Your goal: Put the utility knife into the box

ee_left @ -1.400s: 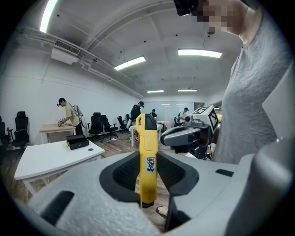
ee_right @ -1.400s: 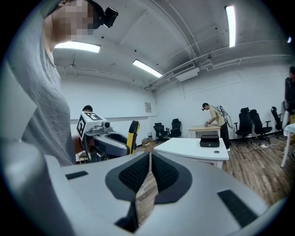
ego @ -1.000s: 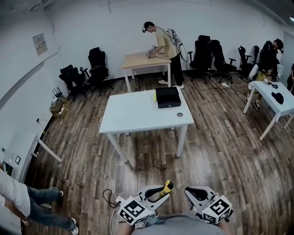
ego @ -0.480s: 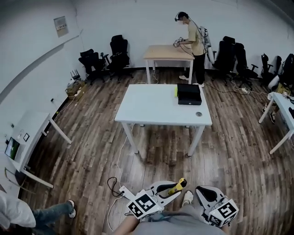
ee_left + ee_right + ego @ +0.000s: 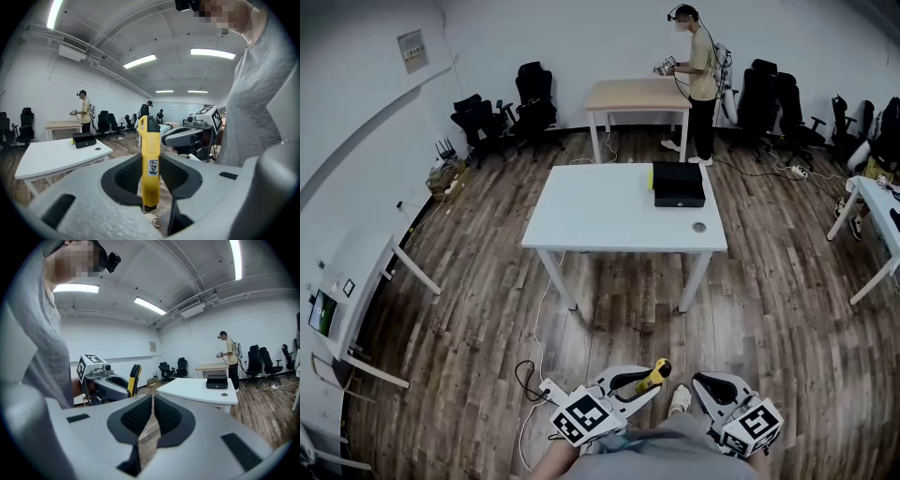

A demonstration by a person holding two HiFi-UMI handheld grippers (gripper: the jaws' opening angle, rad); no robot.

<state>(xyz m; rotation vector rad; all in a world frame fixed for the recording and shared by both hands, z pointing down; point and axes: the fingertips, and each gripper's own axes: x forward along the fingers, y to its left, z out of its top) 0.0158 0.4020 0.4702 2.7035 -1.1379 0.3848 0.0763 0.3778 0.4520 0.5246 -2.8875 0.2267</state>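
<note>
Both tools are held low, close to the person's body, above the wood floor (image 5: 469,328).

- Left of the left tool: a black cable (image 5: 528,375) lies looped on the floor, near the tool's marker cube.
- Left tool (image 5: 630,387): the jaws stand partly apart and are clamped on the utility knife (image 5: 149,150). Both ribbed black pads press on the yellow body. The knife stands upright between them, white label facing the camera, and its upper end with the black insert reaches past the jaw tips. Its lower end sits deep in the throat of the tool.
- Ahead of the left tool, well apart from it: the white surface (image 5: 600,211). The box (image 5: 678,184), black with its lid down, sits at the far right part of this surface. A small yellow item (image 5: 651,176) touches the box's left side. A small round disc (image 5: 699,226) lies on the side of the box nearer the tools, just apart from it.
- Further ahead, beyond the box: a wooden table (image 5: 633,94) with a person (image 5: 701,70) standing at its right end.
- Right tool (image 5: 153,416): the jaws are together with only a thin slit between the pads, and they hold nothing. It sits just beside the left tool, level with it, and the knife's tip shows at its left.
</note>
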